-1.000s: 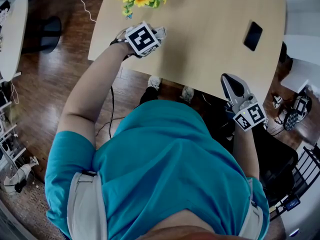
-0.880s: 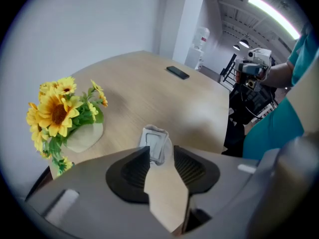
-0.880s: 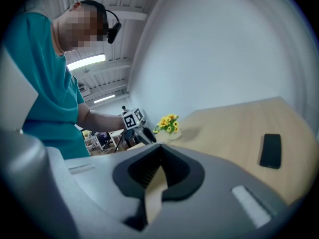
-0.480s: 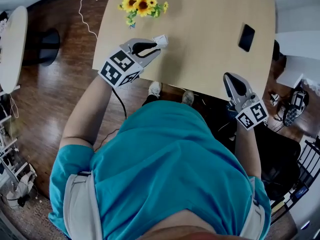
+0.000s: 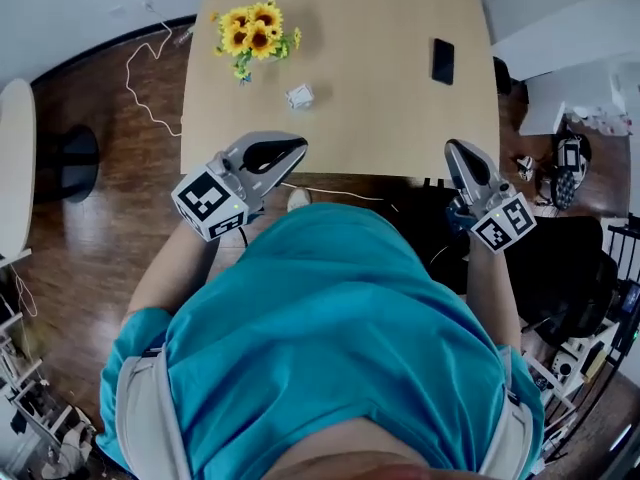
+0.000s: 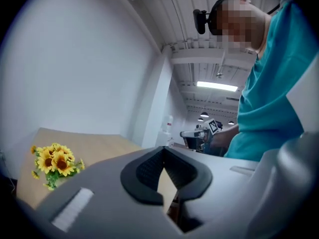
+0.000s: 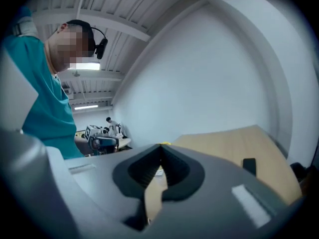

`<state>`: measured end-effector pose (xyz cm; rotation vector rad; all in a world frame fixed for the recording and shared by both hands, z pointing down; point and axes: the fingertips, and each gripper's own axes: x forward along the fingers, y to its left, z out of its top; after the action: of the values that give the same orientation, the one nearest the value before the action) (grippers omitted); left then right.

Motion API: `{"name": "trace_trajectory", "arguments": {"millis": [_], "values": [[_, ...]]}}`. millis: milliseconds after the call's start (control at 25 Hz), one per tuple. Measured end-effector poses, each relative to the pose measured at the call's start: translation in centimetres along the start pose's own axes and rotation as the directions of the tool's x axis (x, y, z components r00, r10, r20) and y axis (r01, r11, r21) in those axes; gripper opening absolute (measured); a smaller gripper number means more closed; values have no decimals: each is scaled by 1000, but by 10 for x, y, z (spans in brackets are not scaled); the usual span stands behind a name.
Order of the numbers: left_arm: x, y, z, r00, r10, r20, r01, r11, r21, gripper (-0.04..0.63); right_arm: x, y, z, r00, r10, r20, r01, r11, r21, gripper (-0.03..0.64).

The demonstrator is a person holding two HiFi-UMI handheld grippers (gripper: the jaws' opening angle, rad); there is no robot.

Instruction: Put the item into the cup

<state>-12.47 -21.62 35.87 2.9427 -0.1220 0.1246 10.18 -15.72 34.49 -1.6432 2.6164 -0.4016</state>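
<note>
Nearest the camera it's mostly the person's teal shirt, with both tools held out at the near edge of the light wooden tabletop (image 5: 380,118). The left tool (image 5: 298,146) has just snapped its jaws closed with nothing between them, pads meeting on air. The right tool (image 5: 454,146) is closed up too, and also empty.

A bit further in sits the small white crumpled-looking item (image 5: 299,95), on its own on bare wood. It's out ahead of the left tool, clearly apart from it, and well off to the left of the right tool. So nothing has hold of it right now.

Honestly it looks like a scrunched bit of paper or wrapper to me. That would make it super light and soft, so it'll squash rather than break. It could easily skate on that smooth top if you nudge it. I'd open up, come down over it and gently pinch across the fattest part of the wad.

Past that, a flat black phone (image 5: 443,60) lies over to the right, and a bunch of yellow sunflowers (image 5: 250,33) sits at the far left. Can't spot a cup in any view.
</note>
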Motion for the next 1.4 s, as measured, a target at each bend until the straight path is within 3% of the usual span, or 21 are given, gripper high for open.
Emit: {"name": "trace_trajectory", "arguments": {"millis": [240, 360, 680, 920, 1120, 1400], "values": [[8, -73, 15, 998, 9, 59, -10, 1000, 25, 3, -87, 24, 7, 997, -10, 71, 15, 998, -66, 2], [25, -115, 9, 996, 31, 81, -31, 1000, 0, 5, -137, 30, -4, 997, 12, 82, -3, 995, -104, 2], [56, -254, 9, 975, 182, 123, -180, 983, -30, 5, -274, 72, -54, 991, 131, 30, -126, 981, -145, 2], [33, -347, 6, 960, 252, 124, -258, 965, 37, 5, -339, 113, -65, 980, 194, 44, -187, 974, -125, 2], [-6, -385, -14, 946, 298, 125, -304, 952, 34, 5, -363, 149, -75, 978, 201, 53, -194, 975, -111, 2], [-79, -391, -36, 940, 323, 113, -331, 942, 59, 4, -351, 202, -92, 986, 156, 57, -150, 984, -96, 1]]}}
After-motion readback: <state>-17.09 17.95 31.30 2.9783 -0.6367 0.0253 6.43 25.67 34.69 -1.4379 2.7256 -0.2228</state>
